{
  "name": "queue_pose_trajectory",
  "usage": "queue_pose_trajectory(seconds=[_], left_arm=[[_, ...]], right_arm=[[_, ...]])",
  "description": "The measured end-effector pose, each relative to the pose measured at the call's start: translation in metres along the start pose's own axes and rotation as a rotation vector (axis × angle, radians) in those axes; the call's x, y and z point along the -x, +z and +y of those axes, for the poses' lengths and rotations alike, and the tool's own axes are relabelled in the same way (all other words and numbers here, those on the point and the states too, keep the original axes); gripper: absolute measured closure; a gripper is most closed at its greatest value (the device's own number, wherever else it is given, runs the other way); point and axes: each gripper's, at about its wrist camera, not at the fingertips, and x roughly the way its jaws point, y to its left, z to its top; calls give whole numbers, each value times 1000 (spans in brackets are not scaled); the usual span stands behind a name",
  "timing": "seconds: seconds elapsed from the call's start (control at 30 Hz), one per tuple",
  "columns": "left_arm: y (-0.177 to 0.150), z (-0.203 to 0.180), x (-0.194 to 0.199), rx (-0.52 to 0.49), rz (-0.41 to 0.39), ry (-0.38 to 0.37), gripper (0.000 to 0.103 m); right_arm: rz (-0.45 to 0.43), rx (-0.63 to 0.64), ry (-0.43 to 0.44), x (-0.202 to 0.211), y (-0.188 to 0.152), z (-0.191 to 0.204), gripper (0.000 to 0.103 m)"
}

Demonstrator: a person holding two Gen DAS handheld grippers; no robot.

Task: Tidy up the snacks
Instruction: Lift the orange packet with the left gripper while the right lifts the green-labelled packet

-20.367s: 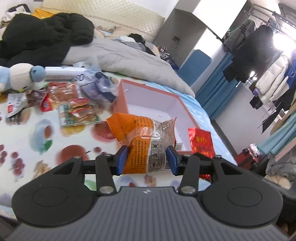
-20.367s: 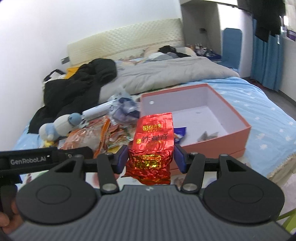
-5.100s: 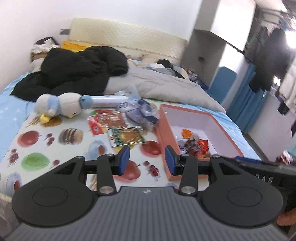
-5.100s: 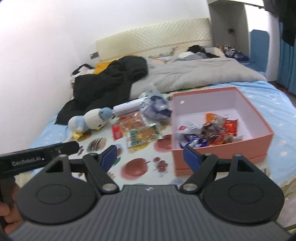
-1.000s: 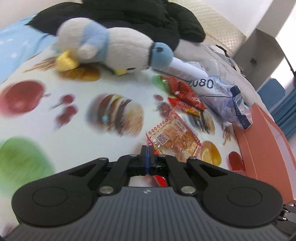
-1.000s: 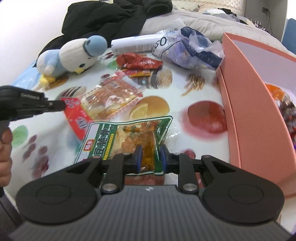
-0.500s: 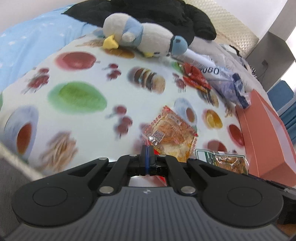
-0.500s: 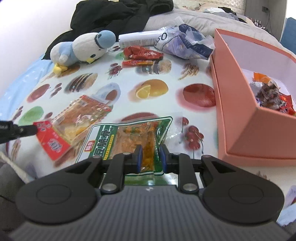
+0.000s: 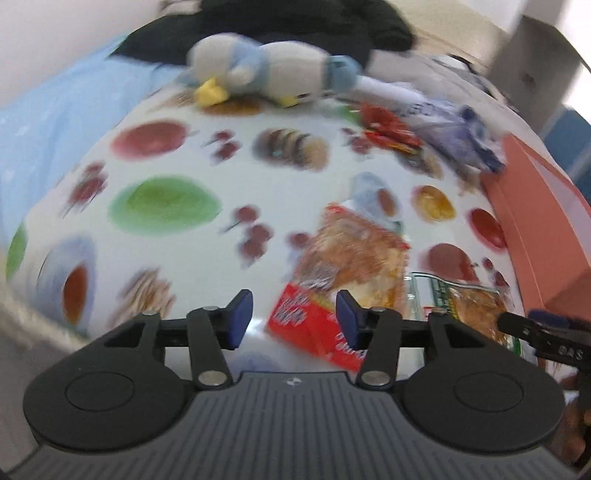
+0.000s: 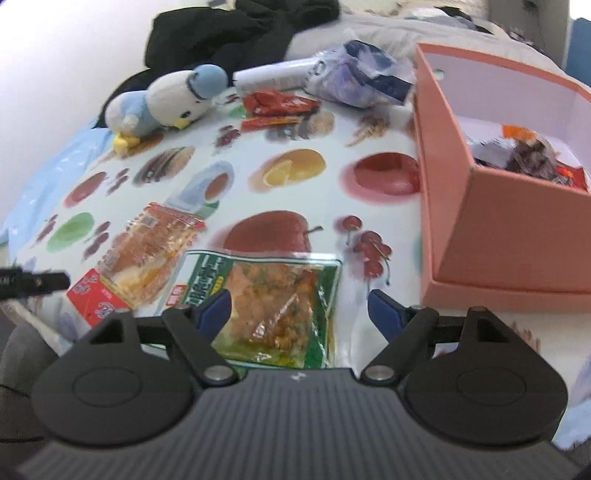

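Observation:
Two snack packs lie side by side at the near edge of the fruit-print cloth (image 10: 177, 173). The red-ended clear pack (image 9: 343, 273) (image 10: 144, 254) rests flat; my left gripper (image 9: 291, 319) has its jaws opening, and the pack's red end shows between the blue pads without either pad pressing it. The green-edged pack (image 10: 269, 295) (image 9: 458, 299) lies under my right gripper (image 10: 299, 310), whose jaws are also opening, wide apart and clear of it. The pink box (image 10: 517, 206) (image 9: 535, 206) at the right holds several wrapped snacks.
A blue-and-white plush bird (image 10: 166, 99) (image 9: 266, 81), small red packets (image 10: 280, 103), a white tube (image 10: 273, 75) and a bluish plastic bag (image 10: 362, 77) lie at the far side. Black clothes (image 10: 236, 29) and a grey quilt lie behind.
Both grippers had been shut on their packs, dragging them toward the near edge. Now both jaws have spread and the packs lie loose on the cloth.

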Motion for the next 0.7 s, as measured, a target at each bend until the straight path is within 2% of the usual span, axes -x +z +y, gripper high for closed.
queue_pose_trajectory(seconds=[0.03,0.1,0.2,0.47,0.57,0.7], left_arm=[[4,-4,-3,-31,-2,-4,35],[11,-14,-9,-90,-11,-7,27],[22,-26,-27,-156,-8,-24,22],[33,-42,-78,-233,49,-36,21],[31,-49,-92,-297,52,-5,23],[29,-54,-101,-328,51,-31,22]], right_arm=[[4,4,6,-2,0,-1,20],[20,10,11,-9,1,-2,21],[34,39,15,-17,0,1,21],[57,79,12,-28,-7,5,19],[49,130,15,-31,-8,9,19],[43,138,20,-35,-5,11,23]])
